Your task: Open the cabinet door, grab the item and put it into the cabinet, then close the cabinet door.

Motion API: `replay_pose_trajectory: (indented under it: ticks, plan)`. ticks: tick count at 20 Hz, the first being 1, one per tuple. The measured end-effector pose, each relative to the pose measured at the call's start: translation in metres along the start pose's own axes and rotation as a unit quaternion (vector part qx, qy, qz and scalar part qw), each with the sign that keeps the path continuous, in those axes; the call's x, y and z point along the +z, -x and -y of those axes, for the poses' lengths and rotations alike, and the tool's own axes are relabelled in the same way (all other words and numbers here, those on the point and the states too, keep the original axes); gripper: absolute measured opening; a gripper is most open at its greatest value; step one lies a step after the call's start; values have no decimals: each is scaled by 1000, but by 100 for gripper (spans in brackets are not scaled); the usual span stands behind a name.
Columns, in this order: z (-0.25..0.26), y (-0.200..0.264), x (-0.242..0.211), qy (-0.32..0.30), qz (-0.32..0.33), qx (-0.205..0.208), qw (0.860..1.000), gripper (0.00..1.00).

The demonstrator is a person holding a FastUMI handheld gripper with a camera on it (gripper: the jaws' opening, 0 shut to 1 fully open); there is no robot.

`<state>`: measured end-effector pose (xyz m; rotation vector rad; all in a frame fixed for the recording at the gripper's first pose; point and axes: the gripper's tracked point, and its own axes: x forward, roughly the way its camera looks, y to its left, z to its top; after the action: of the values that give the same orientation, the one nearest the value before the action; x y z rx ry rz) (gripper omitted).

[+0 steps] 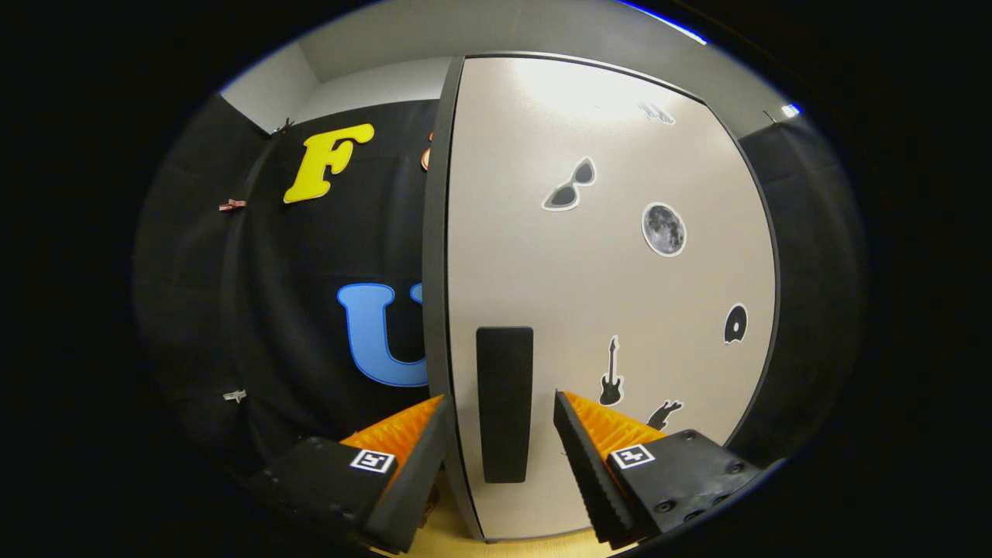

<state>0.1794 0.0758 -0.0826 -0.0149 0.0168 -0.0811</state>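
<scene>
A tall cabinet stands right in front of me, its pale door (pixel 604 271) carrying several small stickers. A black upright handle (pixel 504 403) sits near the door's left edge, low down. My gripper (pixel 500 397) is open and close up to the door. The handle lies between the fingers with a gap on each side. The left finger (pixel 418 434) is just outside the dark left edge (pixel 435 256) of the cabinet, and the right finger (pixel 593 434) rests in front of the door face, right of the handle. The door looks shut against the cabinet.
The booth's black cloth wall (pixel 310 310) hangs to the left of the cabinet and behind it on the right. A strip of yellowish wooden surface (pixel 449 539) shows under the cabinet's base, between the fingers.
</scene>
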Motion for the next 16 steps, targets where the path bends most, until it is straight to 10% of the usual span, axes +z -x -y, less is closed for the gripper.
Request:
replay_pose_trajectory:
  ticks: [9, 10, 16]
  plan:
    - [3, -5, -11, -2, -23, -17, 1000, 58]
    - [2, -12, -9, 7, -13, -22, 1000, 34]
    - [3, -7, -12, 37, -18, -26, 999, 19]
